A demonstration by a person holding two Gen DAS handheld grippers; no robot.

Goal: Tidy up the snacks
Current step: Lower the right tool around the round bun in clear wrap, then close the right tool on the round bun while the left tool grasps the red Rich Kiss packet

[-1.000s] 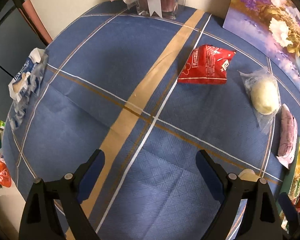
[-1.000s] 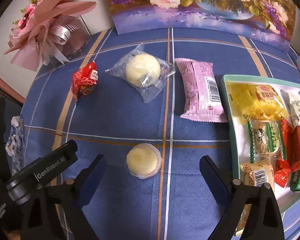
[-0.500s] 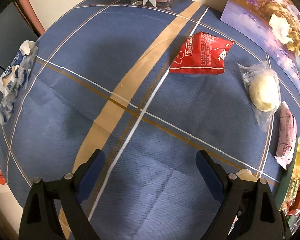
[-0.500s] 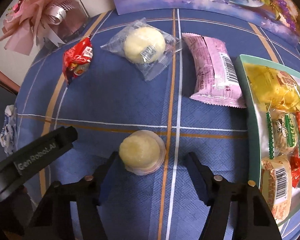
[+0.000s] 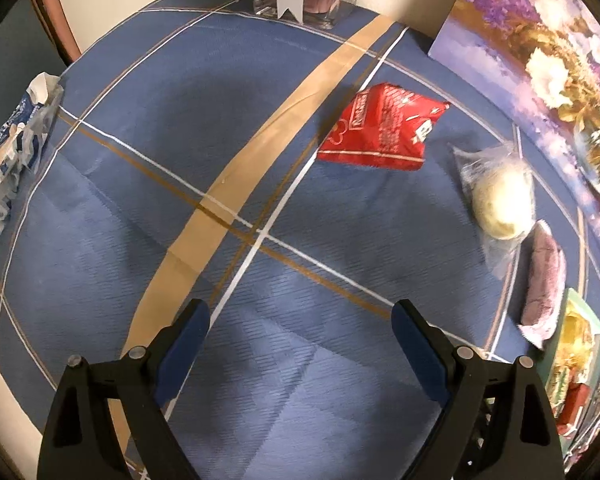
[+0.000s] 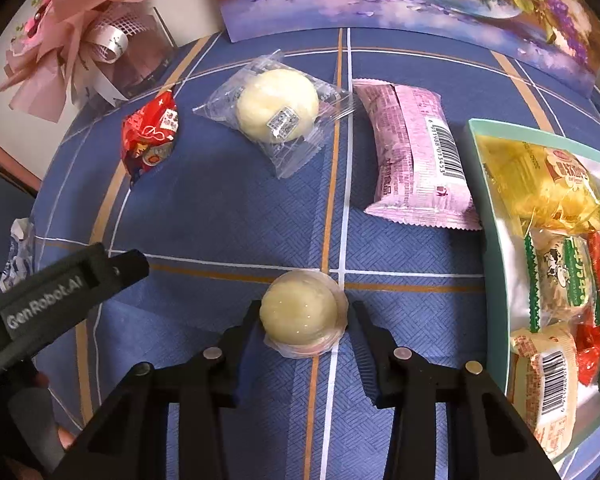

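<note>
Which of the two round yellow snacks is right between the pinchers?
The round jelly cup, the one without a loose bag. It sits between the right gripper fingers. The other, the bun in a clear wrapper, lies farther back beside the pink packet.
</note>
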